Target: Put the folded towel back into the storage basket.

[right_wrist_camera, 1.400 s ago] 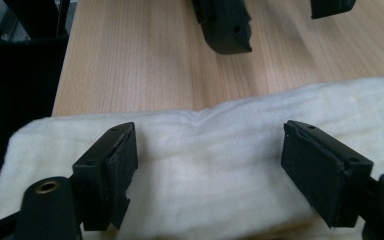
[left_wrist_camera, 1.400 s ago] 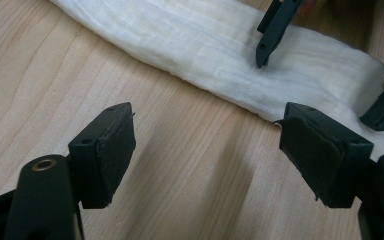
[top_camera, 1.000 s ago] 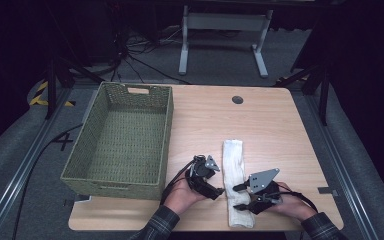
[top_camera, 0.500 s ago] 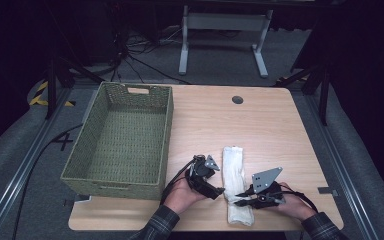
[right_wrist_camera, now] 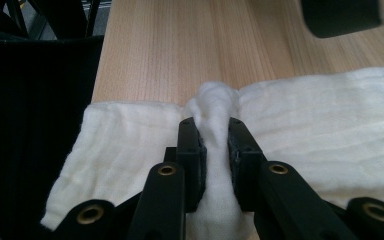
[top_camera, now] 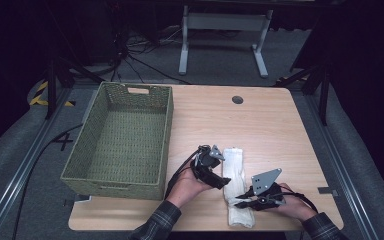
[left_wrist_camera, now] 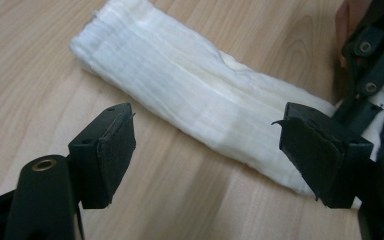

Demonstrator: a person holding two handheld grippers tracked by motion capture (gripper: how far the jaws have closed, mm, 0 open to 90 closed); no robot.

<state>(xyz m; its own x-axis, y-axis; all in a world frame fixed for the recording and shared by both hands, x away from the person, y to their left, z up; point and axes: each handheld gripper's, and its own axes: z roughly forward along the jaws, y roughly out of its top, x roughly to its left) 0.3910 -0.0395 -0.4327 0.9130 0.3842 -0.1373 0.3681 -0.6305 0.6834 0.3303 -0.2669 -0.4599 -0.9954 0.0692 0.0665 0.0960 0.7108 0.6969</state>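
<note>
The right gripper (right_wrist_camera: 212,142) had its jaws pinched on a ridge of the white cloth (right_wrist_camera: 330,120), the fabric bunched up between the two black pads; those jaws had just been closing, and the cloth sat squeezed in the narrow gap. In the high view the right gripper (top_camera: 245,202) lay low over the near end of the cloth (top_camera: 236,165), with its grey plate tilted above it and the right hand (top_camera: 292,205) behind it at the table's near edge. The left gripper (left_wrist_camera: 205,145) stood with its jaws wide apart and nothing between the pads; the cloth (left_wrist_camera: 190,95) lay beyond them, flat on the wood, running from upper left to lower right in the left gripper view. From above, the left gripper (top_camera: 219,172) was just beside the cloth's left edge, about midway along it, with the left hand (top_camera: 187,185) and a plaid sleeve (top_camera: 155,225) trailing back to the table's edge. The cloth was folded into a long strip on the table (top_camera: 260,125), near the front, right of the basket (top_camera: 120,135). The green woven basket sat at the table's left side, well apart from the right gripper.
</note>
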